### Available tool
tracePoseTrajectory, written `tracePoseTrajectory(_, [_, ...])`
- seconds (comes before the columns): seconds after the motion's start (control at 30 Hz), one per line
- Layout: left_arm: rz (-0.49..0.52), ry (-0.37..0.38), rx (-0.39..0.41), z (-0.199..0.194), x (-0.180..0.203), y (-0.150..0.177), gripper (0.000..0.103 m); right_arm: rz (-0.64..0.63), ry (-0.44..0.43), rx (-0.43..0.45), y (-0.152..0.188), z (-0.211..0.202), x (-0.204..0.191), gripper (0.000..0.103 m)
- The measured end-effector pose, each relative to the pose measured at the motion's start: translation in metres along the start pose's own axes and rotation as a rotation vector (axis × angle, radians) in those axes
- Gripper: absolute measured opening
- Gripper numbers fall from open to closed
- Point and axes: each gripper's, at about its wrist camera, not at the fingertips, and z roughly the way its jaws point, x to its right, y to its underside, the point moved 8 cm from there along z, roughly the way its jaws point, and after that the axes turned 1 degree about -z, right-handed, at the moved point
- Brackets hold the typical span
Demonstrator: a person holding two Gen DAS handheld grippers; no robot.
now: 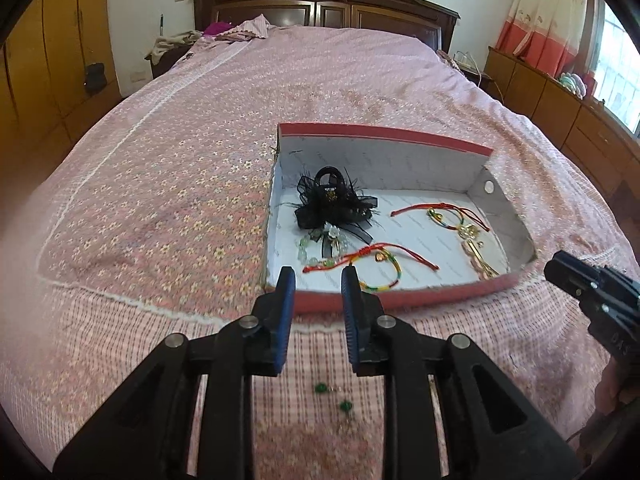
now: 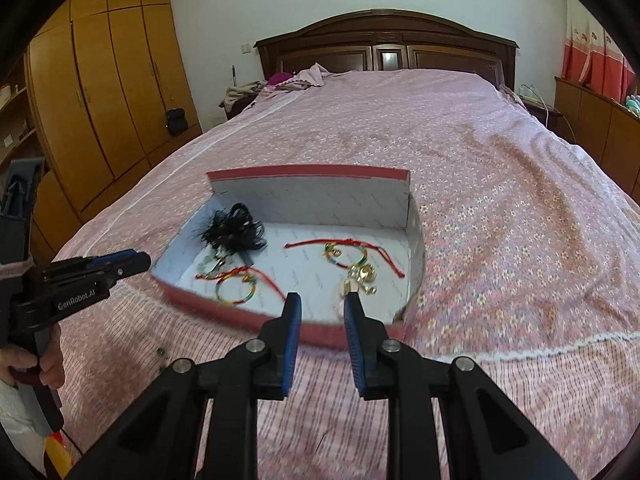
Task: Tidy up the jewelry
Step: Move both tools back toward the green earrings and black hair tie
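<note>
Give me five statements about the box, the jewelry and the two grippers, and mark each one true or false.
1. The red box sits on the bedspread with its top open. True.
2. The black feathered hair clip lies outside the box. False: it lies inside, near the box's left wall.
3. The left gripper is shut on a bracelet. False: its jaws stand open and hold nothing.
4. Small green beads lie on the bedspread outside the box. True.
5. The right gripper holds the gold pendant. False: its jaws are open and empty; the pendant lies in the box.
</note>
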Motion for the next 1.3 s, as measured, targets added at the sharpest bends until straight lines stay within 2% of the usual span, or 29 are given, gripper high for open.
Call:
tracePoseTrajectory(0.53, [-0.025,0.02,-0.016,-0.032,0.004,0.042,0.016,-0.019,-0.04,-0.023,0.048,-0.039,-0.028,0.026])
tracePoseTrajectory(1.3, [-0.022,0.065,-0.112,-0.005,0.02,0.09,0.017,-0.027,-0.084,-0.13,0.103,-0.029,-0.041,0.026])
